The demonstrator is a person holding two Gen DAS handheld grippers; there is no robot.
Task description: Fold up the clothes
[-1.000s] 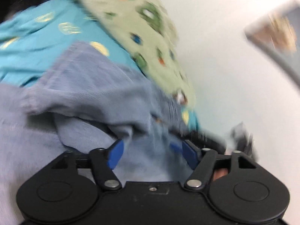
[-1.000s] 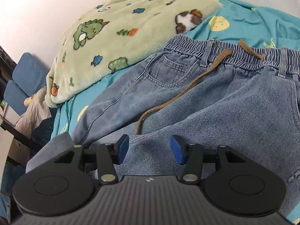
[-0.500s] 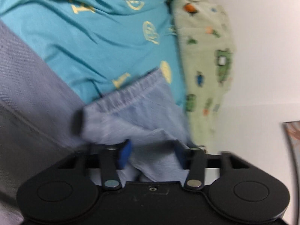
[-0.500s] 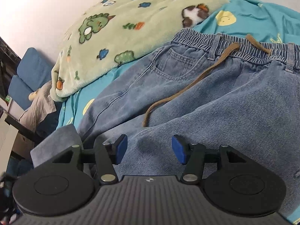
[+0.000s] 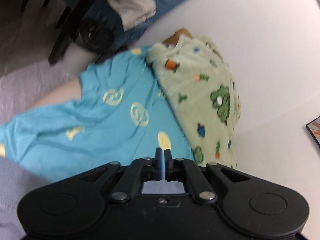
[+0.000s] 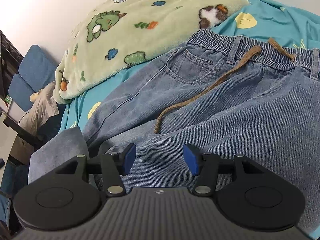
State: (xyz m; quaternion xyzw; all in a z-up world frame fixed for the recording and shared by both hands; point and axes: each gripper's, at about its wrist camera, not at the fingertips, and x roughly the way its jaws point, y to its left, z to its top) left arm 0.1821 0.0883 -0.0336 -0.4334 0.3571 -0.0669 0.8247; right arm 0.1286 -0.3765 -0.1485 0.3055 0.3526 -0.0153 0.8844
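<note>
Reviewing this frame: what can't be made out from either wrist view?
- Left wrist view: left gripper is shut, but its own body hides whether denim is pinched.
- Left wrist view: motion blur smears the dark furniture at the top.
- Right wrist view: the jeans run off the right edge and under the right gripper; legs and hems are unseen.

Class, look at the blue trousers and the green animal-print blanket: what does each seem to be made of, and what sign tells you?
Trousers: likely washed cotton denim, matte, with diagonal twill lines and topstitched seams. Blanket: probably synthetic fleece, with a soft, fuzzy pile and printed animals.
</note>
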